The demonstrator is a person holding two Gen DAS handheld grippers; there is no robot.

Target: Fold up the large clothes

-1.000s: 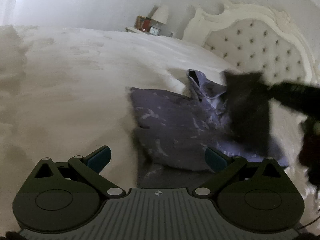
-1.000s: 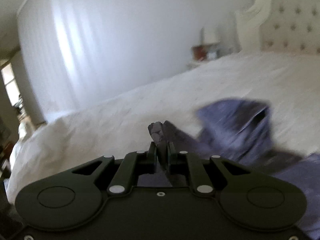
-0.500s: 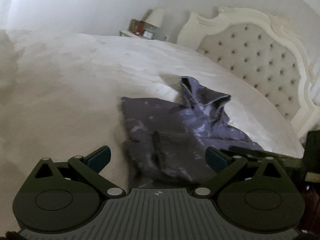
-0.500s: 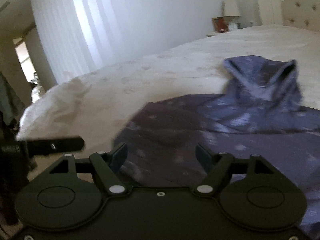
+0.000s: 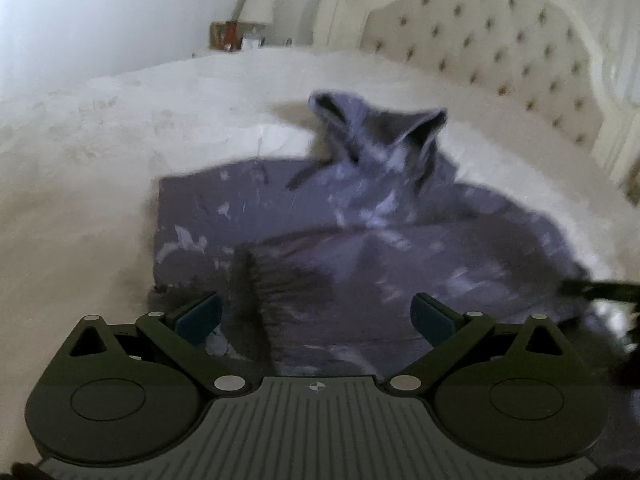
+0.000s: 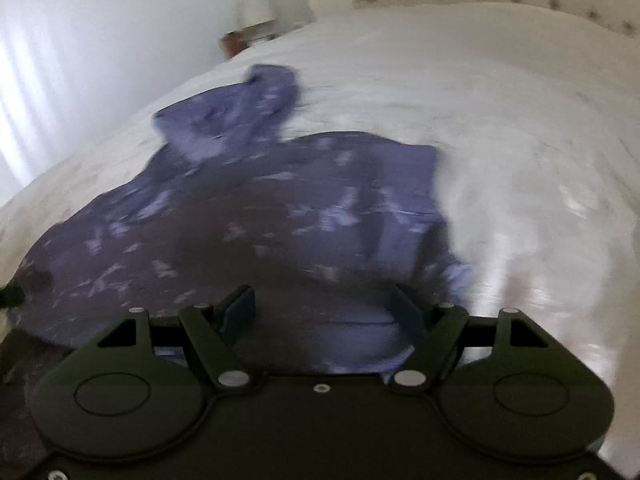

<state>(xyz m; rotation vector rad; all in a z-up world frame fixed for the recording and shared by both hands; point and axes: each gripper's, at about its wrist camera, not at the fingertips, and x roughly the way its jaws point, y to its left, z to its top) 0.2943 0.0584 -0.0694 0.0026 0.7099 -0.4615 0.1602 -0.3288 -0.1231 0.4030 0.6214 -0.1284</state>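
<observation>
A purple hoodie (image 5: 360,240) with pale blotches lies partly folded on the white bed (image 5: 80,200), its hood (image 5: 376,128) bunched up toward the headboard. A dark ribbed cuff (image 5: 256,288) rests on its near left part. My left gripper (image 5: 316,316) hovers just above the hoodie's near edge, open, with nothing between its fingers. In the right wrist view the same hoodie (image 6: 260,208) fills the middle, hood (image 6: 256,92) at the far left. My right gripper (image 6: 322,312) is open over the near hem, its pads apart from the cloth.
A tufted cream headboard (image 5: 500,52) stands at the bed's far end. A nightstand with a lamp (image 5: 256,8) and small items sits by the white wall. Bare bedspread (image 6: 520,140) spreads to the right of the hoodie. The other gripper's dark edge (image 5: 600,292) shows at the right.
My right gripper let go of the purple cloth it pinched and now stands open, lower and closer to the hoodie. The sleeve now lies folded on the body. My left gripper moved closer too.
</observation>
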